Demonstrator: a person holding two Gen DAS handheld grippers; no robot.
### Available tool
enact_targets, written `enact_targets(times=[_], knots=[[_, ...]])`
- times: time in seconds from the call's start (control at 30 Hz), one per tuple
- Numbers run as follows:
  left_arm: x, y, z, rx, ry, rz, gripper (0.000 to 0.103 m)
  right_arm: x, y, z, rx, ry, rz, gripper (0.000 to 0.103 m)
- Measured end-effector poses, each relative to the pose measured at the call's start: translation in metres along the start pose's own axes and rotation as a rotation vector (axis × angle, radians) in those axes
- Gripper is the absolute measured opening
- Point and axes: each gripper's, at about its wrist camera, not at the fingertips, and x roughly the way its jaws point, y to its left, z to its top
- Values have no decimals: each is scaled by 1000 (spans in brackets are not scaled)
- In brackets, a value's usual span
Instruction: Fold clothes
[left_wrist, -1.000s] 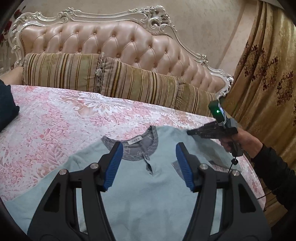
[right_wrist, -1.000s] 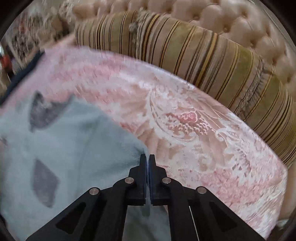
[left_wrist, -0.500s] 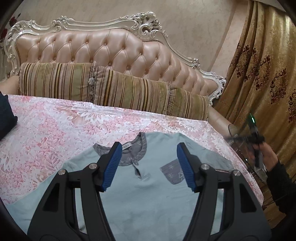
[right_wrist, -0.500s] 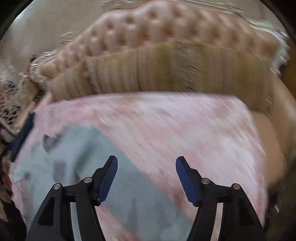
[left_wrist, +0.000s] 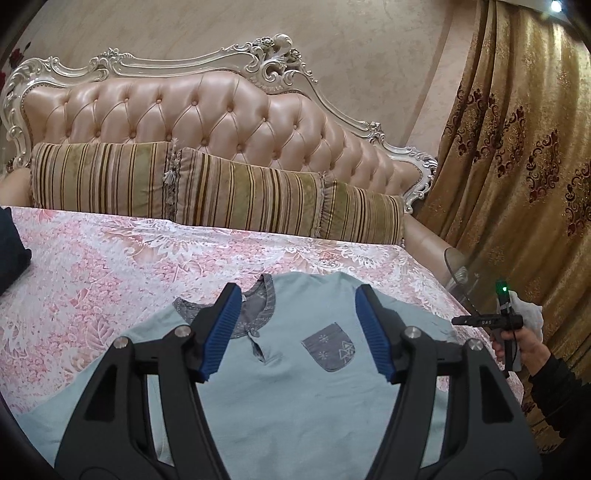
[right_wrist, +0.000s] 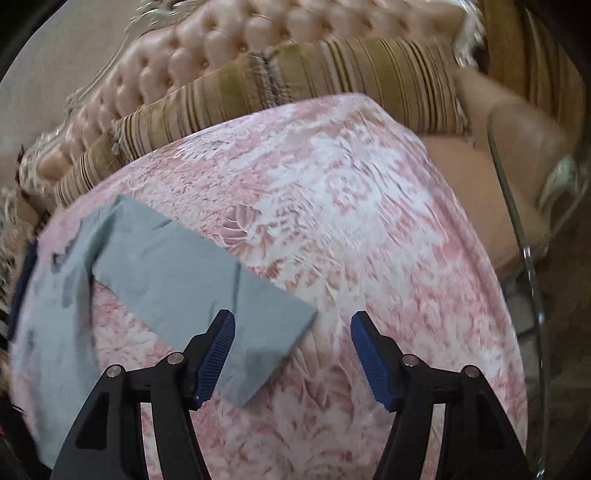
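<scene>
A light blue long-sleeved shirt (left_wrist: 295, 391) with a grey collar and grey chest pocket lies flat, front up, on the pink floral bedspread (left_wrist: 110, 266). My left gripper (left_wrist: 295, 332) hovers open above its chest, holding nothing. In the right wrist view one sleeve (right_wrist: 177, 273) stretches straight out over the bedspread (right_wrist: 369, 229), its cuff end lying just ahead of my right gripper (right_wrist: 291, 354), which is open and empty above it. The left wrist view shows the right gripper (left_wrist: 487, 321) held in a hand (left_wrist: 524, 343) at the bed's right edge.
Striped bolster pillows (left_wrist: 207, 192) lean on a tufted pink headboard (left_wrist: 207, 110). Gold curtains (left_wrist: 517, 147) hang at the right. A dark garment (left_wrist: 11, 251) lies at the bed's left edge. A glass table edge (right_wrist: 524, 229) stands beside the bed on the right.
My right gripper went from shut to open, let the sleeve go and pulled back to the bed's right edge. The sleeve now lies stretched out. My left gripper rose and drew back a little.
</scene>
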Motion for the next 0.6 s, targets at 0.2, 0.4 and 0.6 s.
enact_targets(times=[0.2,0.4,0.6], knots=[[2,4,-3,-13,4,2,67,16,32,0,-219,-20,-55,52],[2,8,-4,-31,-1,14,70,28,35,5,-269,14,-52,43],[2,11,-4,-49,-2,13,71,33,35,25,-341,24,-124,4]])
